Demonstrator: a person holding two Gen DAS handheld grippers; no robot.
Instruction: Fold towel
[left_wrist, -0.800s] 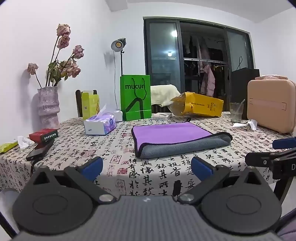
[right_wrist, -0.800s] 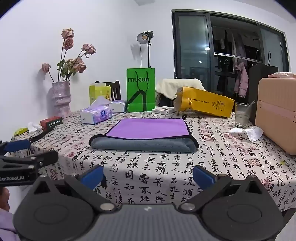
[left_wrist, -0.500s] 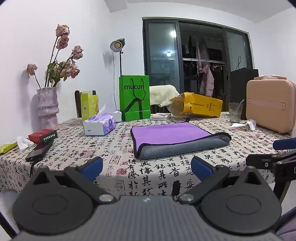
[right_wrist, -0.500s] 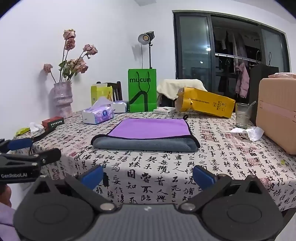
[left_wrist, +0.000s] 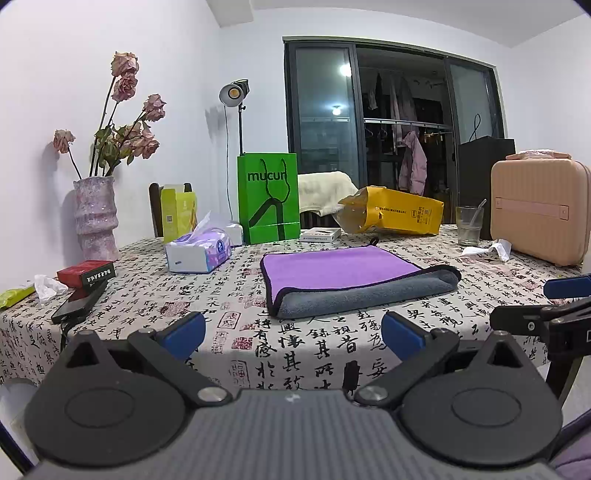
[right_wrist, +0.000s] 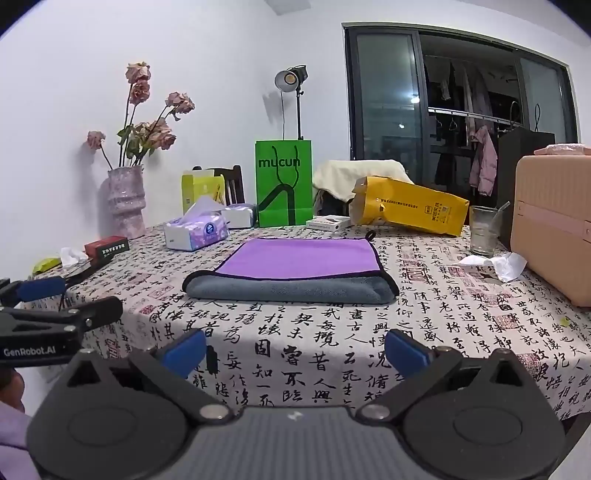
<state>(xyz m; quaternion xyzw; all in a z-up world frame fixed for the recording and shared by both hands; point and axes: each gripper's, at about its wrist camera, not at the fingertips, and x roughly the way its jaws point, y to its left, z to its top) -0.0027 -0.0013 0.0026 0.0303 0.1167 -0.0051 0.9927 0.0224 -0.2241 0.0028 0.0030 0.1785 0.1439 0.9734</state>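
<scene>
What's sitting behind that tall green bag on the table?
Behind the green bag a lamp stand rises against the wall, and a cream cloth drapes over a chair to its right. The stand's base is hidden by the bag.

Both fisheye views sit low at the near edge of the surface (left_wrist: 236, 295), facing 12 o'clock toward the far wall and dark window, each with its own jaws spread across the bottom of frame. The left wrist view stands further left, so the towel (left_wrist: 354, 277) lies toward 1 o'clock and the right gripper (left_wrist: 554, 306) enters at 3 o'clock. In the right wrist view the towel (right_wrist: 295, 273) lies at 12 o'clock, the left gripper (right_wrist: 48, 299) at 9 o'clock. Both share the towel, the green bag (left_wrist: 267, 199) and the vase (right_wrist: 125, 203).
</scene>
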